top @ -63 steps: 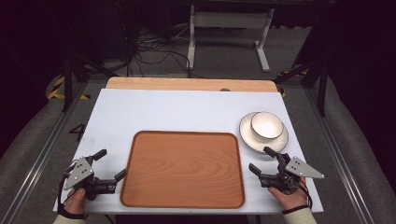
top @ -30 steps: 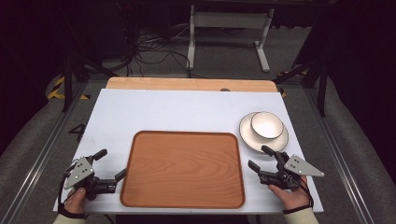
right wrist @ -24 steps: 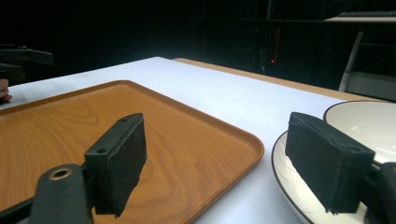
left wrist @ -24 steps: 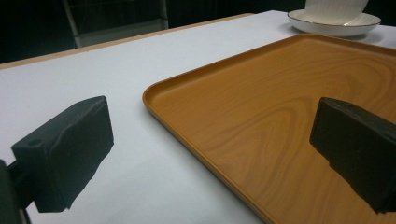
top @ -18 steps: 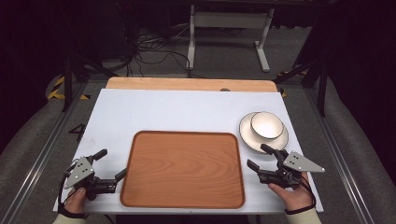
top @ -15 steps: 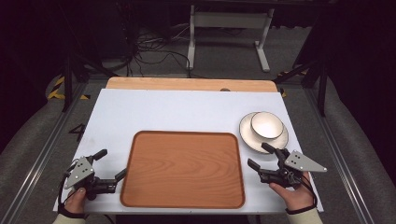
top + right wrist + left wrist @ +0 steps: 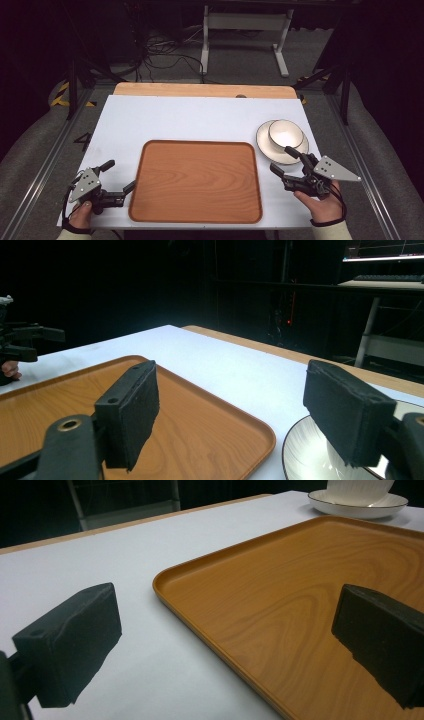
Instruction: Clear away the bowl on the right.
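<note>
A brown wooden tray (image 7: 197,180) lies at the near middle of the white table. To its right a white bowl (image 7: 285,134) sits on a white plate (image 7: 267,145). My right gripper (image 7: 281,159) is open just in front of the plate, with nothing between its pads. In the right gripper view, that gripper (image 7: 235,410) spans the tray's corner (image 7: 240,440) and the plate's rim (image 7: 300,450). Left of the tray, my left gripper (image 7: 120,175) is open and empty, one pad over the tray's edge (image 7: 210,625). The plate (image 7: 360,502) shows far off.
The white tabletop (image 7: 200,120) has a wooden strip (image 7: 200,91) along its far edge. Beyond it are a stand's metal legs (image 7: 245,30) and cables on the dark floor. Grey rails run along both sides of the table.
My right gripper has shifted slightly forward and to the right, closer to the plate. The left gripper, tray, bowl and plate have stayed where they were.
</note>
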`<state>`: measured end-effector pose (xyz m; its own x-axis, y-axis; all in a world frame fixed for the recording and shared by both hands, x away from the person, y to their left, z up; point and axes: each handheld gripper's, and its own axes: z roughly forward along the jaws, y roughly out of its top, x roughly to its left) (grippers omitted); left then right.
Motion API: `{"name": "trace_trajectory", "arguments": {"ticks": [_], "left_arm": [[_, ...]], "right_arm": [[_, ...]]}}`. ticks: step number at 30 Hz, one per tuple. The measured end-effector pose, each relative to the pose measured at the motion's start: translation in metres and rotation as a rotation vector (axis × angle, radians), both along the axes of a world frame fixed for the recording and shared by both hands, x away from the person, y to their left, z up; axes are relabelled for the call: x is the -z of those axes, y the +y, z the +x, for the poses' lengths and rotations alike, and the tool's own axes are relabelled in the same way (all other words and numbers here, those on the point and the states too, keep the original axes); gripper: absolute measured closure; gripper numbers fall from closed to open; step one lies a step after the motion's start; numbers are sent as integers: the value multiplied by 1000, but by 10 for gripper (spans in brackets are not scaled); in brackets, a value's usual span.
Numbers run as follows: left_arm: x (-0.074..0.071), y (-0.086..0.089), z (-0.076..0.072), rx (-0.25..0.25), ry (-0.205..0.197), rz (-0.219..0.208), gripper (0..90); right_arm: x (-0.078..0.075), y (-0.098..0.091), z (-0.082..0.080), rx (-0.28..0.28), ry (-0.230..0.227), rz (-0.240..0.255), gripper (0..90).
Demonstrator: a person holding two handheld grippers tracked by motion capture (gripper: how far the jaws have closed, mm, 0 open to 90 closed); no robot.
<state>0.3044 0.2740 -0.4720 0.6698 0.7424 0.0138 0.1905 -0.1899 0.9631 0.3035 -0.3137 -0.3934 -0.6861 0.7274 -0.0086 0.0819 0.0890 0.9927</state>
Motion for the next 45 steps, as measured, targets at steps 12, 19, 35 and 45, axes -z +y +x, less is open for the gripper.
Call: {"name": "trace_trajectory", "arguments": {"ticks": [12,19,35,45], "left_arm": [[0,0,0,-1,1,-2,2],[0,0,0,-2,1,-2,2],[0,0,0,-3,1,-1,2],[0,0,0,-4,4,-3,2]], "right_arm": [[-20,-4,2,11,11,-13,239],[-28,-8,8,18,22,-15,246],[-41,-22,36,61,32,-40,240],[-49,-32,60,78,56,-1,228]]}}
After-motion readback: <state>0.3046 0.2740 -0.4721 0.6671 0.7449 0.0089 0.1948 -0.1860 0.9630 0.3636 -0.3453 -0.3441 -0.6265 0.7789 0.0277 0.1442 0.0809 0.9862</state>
